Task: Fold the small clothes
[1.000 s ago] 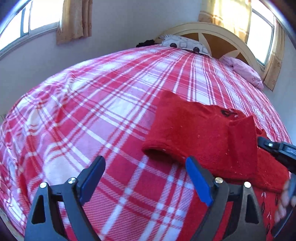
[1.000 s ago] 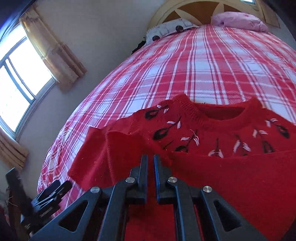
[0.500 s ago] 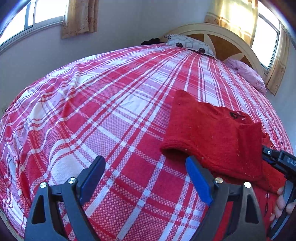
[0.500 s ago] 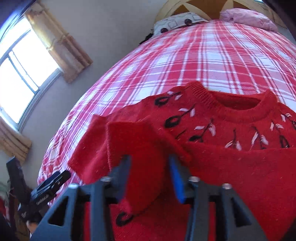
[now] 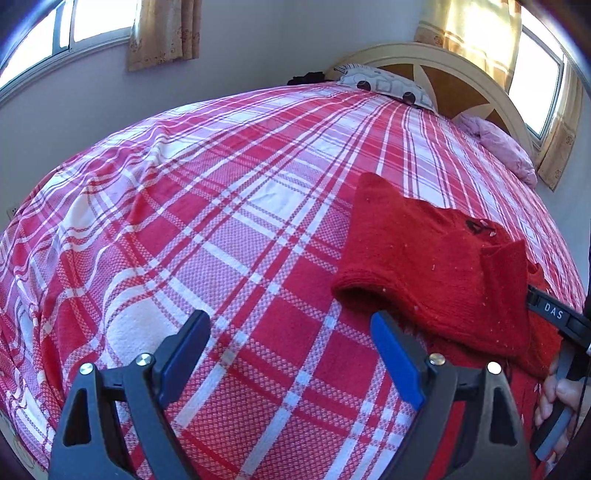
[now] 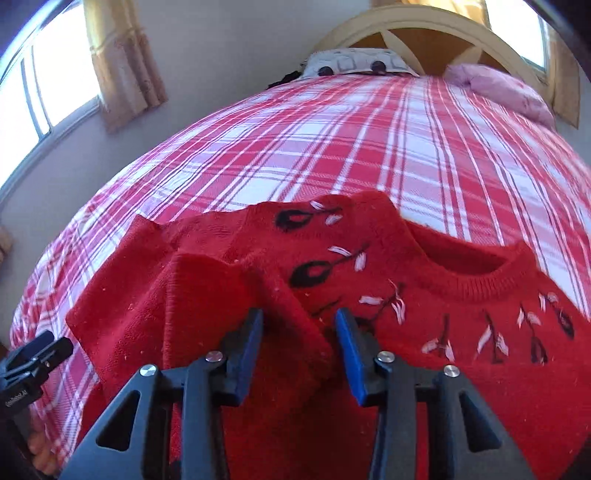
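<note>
At the far left of the scene the red-and-white plaid bedspread (image 5: 207,229) lies bare under the left gripper (image 5: 291,354), whose blue-padded jaws stand wide apart over the cloth and hold nothing. It hangs near the foot edge of the bed, just left of the garment.

Moving right, the red sweater (image 6: 424,332) lies flat on the near part of the bed, its neckline (image 6: 476,269) pointing towards the far headboard (image 6: 417,33). Its left sleeve (image 5: 424,269) is already laid inward across the chest, so the open cuff faces the left gripper and the folded piece covers part of the black and white feather pattern.

Over that folded sleeve sits the right gripper (image 6: 299,343). Its jaws are parted, one on each side of a raised ridge of the red knit, and I judge that they are not clamping the fabric, though the ridge stands close between them.

Further right, the sweater's chest and right shoulder spread flat; the right sleeve is out of view.

As for progress, I judge the first fold made and the rest remaining: the other sleeve, so far as can be seen, is not folded in, and the body is not yet doubled over.
</note>
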`<state>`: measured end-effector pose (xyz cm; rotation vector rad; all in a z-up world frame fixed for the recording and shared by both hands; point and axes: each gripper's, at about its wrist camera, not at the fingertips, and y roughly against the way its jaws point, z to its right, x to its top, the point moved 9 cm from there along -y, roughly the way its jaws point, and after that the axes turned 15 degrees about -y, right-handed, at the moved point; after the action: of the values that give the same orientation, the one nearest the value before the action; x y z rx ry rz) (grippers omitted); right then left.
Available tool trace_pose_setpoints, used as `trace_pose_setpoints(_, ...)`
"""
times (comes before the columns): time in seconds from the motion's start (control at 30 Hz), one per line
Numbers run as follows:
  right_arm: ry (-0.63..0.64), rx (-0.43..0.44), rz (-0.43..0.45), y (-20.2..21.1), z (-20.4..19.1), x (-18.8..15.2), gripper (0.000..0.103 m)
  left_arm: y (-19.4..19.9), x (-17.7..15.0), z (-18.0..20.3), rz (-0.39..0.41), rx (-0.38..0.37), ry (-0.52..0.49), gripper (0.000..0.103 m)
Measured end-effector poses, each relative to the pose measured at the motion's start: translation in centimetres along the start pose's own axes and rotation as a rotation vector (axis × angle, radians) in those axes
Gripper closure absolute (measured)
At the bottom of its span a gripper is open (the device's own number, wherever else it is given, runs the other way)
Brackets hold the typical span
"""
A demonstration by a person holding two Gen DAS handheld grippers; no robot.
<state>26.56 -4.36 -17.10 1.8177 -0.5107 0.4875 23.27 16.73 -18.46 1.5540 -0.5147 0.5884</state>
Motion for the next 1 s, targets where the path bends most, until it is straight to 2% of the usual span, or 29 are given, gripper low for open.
trace_pose_setpoints(0.03, 0.012, 0.016, -0.013, 0.1, -0.4, -0.1, 0.091, 0.1, 0.0, 0.0, 0.002, 0.003, -0.002, 0.012)
trace_pose_setpoints(0.13, 0.052, -0.002, 0.011, 1.4, -0.9, -0.1, 0.094, 0.2, 0.0, -0.2, 0.004, 0.008, -0.001, 0.012)
trace_pose_setpoints(0.33, -0.017, 0.083, 0.198, 9.3, -1.6, 3.2, 0.095, 0.2, -0.1, -0.1, 0.001, 0.01, 0.006, 0.012)
trace_pose_setpoints(0.37, -0.011, 0.099, 0.247, 12.1, -2.2, 4.8, 0.095, 0.2, -0.2, 0.2, 0.001, 0.007, 0.0, 0.012)
trace_pose_setpoints(0.6, -0.025, 0.084, 0.347, 17.0, -1.9, 6.5, 0.095, -0.8, 0.4, 2.3, -0.018, 0.014, -0.066, 0.012)
trace_pose_setpoints(0.7, -0.067, 0.084, 0.444, 20.8, -0.5, 7.4, 0.095, -1.8, 1.0, 2.8, -0.039, 0.029, -0.081, 0.012)
trace_pose_setpoints(0.8, -0.068, 0.031, 0.54, 24.4, 1.3, 7.8, 0.095, -2.6, 1.8, 3.5, -0.05, 0.029, -0.089, 0.011)
trace_pose_setpoints(0.87, -0.073, 0.006, 0.554, 25.3, 2.4, 7.6, 0.095, -2.7, 1.9, 3.8, -0.051, 0.033, -0.082, 0.011)
trace_pose_setpoints(0.9, -0.106, -0.01, 0.537, 25.3, 4.6, 6.8, 0.095, -2.7, 1.9, 3.8, -0.05, 0.04, -0.077, 0.011)
trace_pose_setpoints(1.0, -0.142, -0.025, 0.511, 24.3, 6.4, 6.0, 0.095, -2.8, 1.8, 3.8, -0.053, 0.062, -0.061, 0.008)
